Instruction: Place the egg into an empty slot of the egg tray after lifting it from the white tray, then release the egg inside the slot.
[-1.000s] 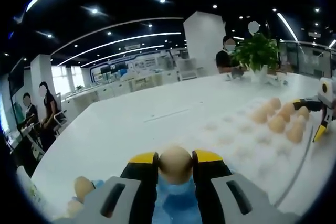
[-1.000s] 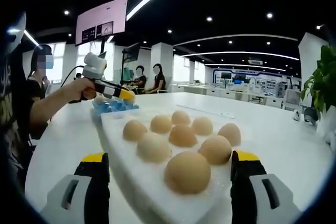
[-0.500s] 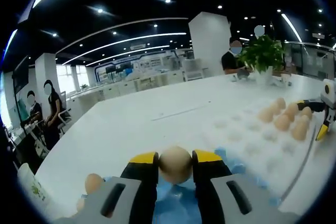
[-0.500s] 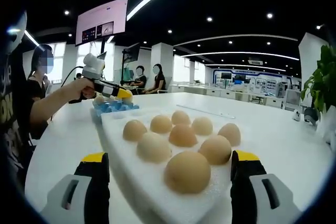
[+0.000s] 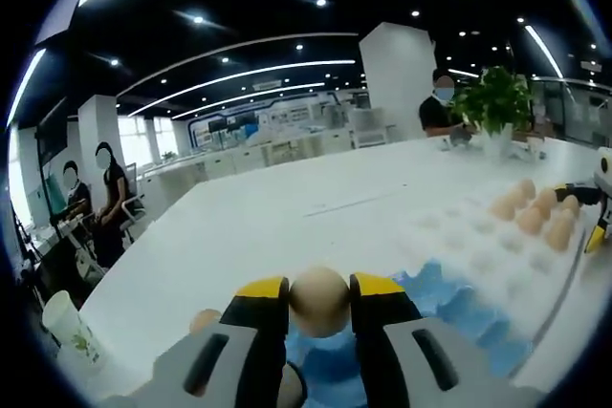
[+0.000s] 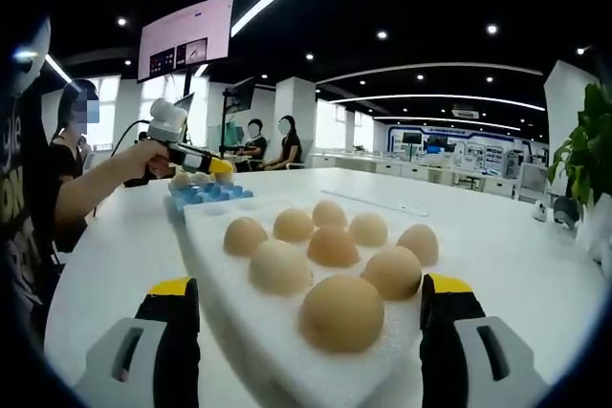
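A tan egg (image 5: 319, 300) is clamped between the yellow-tipped jaws of my left gripper (image 5: 319, 291), which is shut on it just above the blue egg tray (image 5: 457, 300). In the right gripper view the left gripper (image 6: 199, 161) is in a person's hand, over the blue egg tray (image 6: 208, 195) at the white tray's far end. The white tray (image 6: 239, 303) carries several eggs (image 6: 333, 246). My right gripper (image 6: 311, 305) stands open, its jaws wide on either side of the tray's near corner and the nearest egg (image 6: 341, 312).
The blue tray has an egg (image 5: 202, 320) in it at the left. A paper cup (image 5: 71, 329) stands near the table's left edge. A potted plant (image 5: 495, 102) and seated people are at the far side. The right gripper (image 5: 599, 205) shows by the white tray (image 5: 483, 246).
The left gripper, still holding the egg, has shifted a little further over the blue tray, and more of the blue tray now shows beside its jaws. The right gripper has stayed put.
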A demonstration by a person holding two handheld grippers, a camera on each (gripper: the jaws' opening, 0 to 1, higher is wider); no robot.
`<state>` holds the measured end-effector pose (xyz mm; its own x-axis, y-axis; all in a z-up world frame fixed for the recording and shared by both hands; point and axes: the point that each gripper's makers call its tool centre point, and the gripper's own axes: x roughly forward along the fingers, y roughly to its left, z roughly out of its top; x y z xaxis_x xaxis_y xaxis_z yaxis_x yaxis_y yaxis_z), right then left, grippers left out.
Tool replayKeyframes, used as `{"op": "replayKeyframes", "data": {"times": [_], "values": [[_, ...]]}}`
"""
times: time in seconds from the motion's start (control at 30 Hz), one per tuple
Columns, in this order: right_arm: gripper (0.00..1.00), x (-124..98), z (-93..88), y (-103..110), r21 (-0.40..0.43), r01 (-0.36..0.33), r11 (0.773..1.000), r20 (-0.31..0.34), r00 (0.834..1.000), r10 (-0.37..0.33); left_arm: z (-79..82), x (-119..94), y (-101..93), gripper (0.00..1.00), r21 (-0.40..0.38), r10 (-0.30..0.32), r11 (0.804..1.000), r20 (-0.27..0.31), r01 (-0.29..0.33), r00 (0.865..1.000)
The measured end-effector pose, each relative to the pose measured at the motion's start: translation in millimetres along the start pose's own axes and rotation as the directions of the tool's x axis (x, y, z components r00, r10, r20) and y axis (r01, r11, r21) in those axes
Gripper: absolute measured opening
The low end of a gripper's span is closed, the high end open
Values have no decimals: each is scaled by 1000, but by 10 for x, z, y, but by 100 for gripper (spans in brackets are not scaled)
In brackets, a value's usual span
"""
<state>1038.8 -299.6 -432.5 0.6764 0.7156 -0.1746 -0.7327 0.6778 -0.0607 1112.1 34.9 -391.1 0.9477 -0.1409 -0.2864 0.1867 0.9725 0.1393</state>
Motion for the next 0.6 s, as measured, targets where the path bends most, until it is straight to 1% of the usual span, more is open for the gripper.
{"op": "replayKeyframes", "data": {"times": [0.13,0.2,0.27,0.37,0.5,0.6], "values": [[100,3,-4,1,-4,2,1000,-3,1000,-2,-15,8,130,25,-11,22,1000,4,-22,1000],[100,3,-5,2,-5,3,1000,-4,1000,-3,-14,8,171,25,-18,23,1000,10,-23,1000],[100,2,-5,3,-6,4,1000,-4,1000,-4,-16,6,218,25,-24,39,999,13,-39,999],[100,2,-5,2,-6,5,1000,-4,1000,-5,-36,6,277,25,-21,52,998,9,-52,999],[100,3,-5,1,-8,7,1000,-6,1000,-7,-95,5,357,25,-25,67,997,-2,-67,998],[100,3,-6,1,-9,7,1000,-6,1000,-7,-145,-3,377,25,-30,75,997,-12,-76,997]]}}
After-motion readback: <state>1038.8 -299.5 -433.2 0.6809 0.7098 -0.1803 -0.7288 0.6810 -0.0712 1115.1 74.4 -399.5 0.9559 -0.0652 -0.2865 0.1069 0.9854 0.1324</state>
